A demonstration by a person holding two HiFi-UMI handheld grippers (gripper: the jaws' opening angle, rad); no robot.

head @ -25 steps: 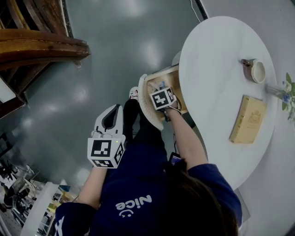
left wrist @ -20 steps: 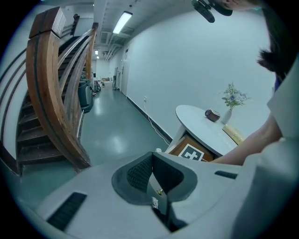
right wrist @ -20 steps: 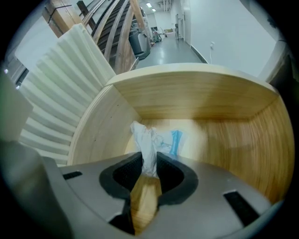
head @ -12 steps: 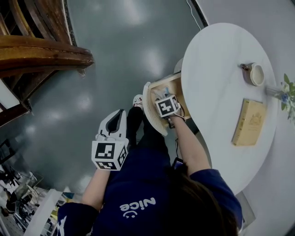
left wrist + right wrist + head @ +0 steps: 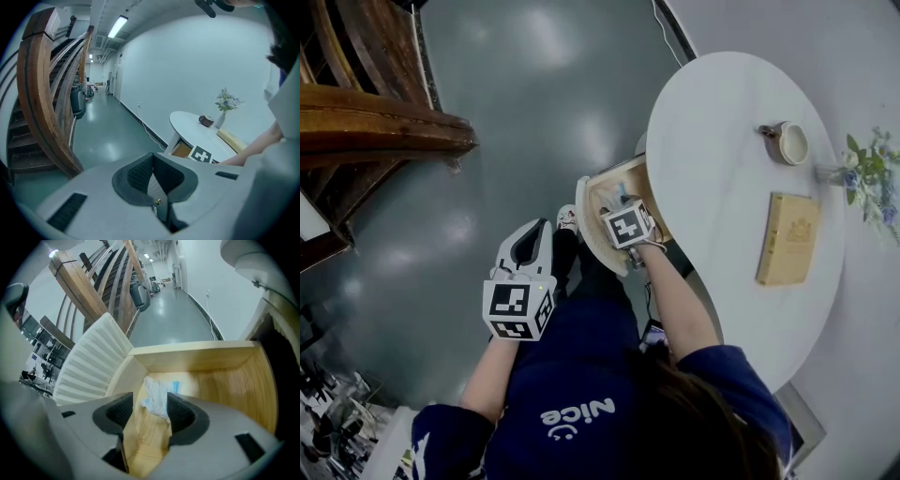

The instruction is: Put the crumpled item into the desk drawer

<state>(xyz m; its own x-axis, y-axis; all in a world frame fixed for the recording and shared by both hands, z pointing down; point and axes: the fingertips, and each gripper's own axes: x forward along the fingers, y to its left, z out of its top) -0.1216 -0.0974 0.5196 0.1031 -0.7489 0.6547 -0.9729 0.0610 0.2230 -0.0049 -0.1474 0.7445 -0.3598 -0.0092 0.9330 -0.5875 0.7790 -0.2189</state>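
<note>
The crumpled white and blue item (image 5: 157,397) lies on the floor of the open wooden drawer (image 5: 201,357), near its front left corner. My right gripper (image 5: 151,409) hangs just above it. Its jaws are opening, and the pads (image 5: 123,411) stand apart from the item on either side without pressing it. In the head view the right gripper (image 5: 621,208) reaches into the drawer (image 5: 607,186) under the round white table (image 5: 712,112). My left gripper (image 5: 531,242) is held out over the floor, shut and empty, as the left gripper view shows (image 5: 152,160).
The drawer's white ribbed front (image 5: 89,364) stands to the left of my right gripper. On the table are a cup (image 5: 788,142), a flat wooden box (image 5: 787,239) and a vase of flowers (image 5: 862,173). A curved wooden staircase (image 5: 375,122) rises at the far left.
My right gripper stays over the drawer with only a slight shift. The left gripper holds its place over the floor. The head camera has drifted a little.
</note>
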